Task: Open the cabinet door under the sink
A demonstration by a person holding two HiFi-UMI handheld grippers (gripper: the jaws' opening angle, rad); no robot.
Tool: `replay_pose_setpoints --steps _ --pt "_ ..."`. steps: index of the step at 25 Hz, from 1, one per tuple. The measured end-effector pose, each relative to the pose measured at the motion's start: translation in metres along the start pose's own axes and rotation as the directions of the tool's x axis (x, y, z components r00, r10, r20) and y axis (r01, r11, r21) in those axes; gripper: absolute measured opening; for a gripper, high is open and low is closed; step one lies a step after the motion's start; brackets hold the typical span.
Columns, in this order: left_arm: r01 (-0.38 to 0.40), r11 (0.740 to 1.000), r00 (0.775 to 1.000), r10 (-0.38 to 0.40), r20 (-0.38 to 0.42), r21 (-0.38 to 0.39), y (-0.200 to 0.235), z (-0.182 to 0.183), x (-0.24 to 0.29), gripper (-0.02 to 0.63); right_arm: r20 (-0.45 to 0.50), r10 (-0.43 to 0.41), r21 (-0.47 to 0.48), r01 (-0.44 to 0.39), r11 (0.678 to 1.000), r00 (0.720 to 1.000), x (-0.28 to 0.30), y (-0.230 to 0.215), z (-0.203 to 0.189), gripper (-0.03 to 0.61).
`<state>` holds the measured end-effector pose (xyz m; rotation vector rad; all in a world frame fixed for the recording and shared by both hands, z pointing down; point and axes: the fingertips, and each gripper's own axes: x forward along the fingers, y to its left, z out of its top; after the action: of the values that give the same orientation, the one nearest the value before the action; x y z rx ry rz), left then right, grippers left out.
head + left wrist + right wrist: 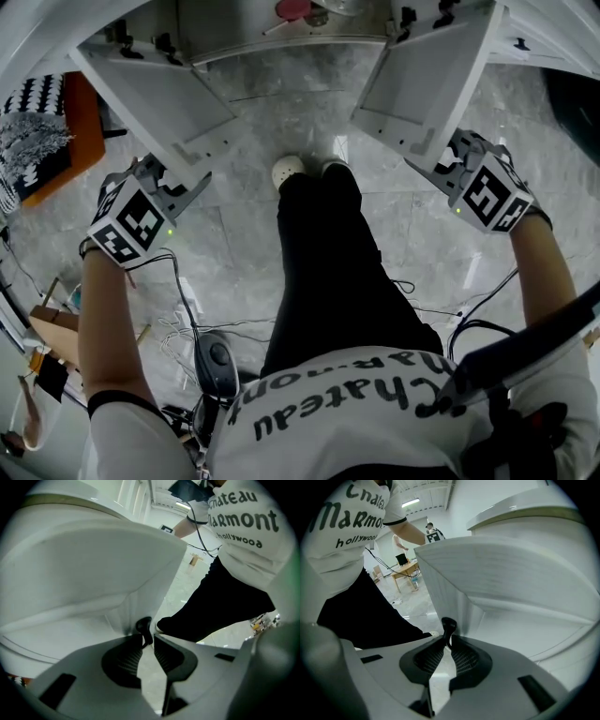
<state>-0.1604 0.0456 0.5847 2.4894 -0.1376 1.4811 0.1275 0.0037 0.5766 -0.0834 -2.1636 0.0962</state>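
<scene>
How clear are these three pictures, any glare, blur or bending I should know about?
Head view: the wide lens bends the left door and right door; mild glare on the floor. Left gripper view: black round border, left door looks soft up close, left handle sharper. Right gripper view: same border, bright ceiling light, right handle clear.

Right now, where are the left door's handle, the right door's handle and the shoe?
left handle (143, 626): left gripper view, on its black rounded end.
right handle (448, 626): right gripper view, on its black top end.
shoe (287, 172): head view, on the white toe.
</scene>
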Motion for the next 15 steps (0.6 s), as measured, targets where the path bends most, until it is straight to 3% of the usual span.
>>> replay_pose_setpoints --steps 5,15 --pt "0.005 1.000 0.999 -0.005 -0.040 -0.006 -0.002 -0.003 -0.007 0.072 -0.031 0.001 -0.025 -0.002 1.000 1.000 -0.006 0.001 -0.010 0.055" --pt "-0.007 1.000 0.999 0.007 -0.038 -0.005 -0.007 -0.010 -0.013 0.072 -0.055 0.010 -0.036 -0.012 0.999 0.998 -0.015 0.005 -0.020 0.055"
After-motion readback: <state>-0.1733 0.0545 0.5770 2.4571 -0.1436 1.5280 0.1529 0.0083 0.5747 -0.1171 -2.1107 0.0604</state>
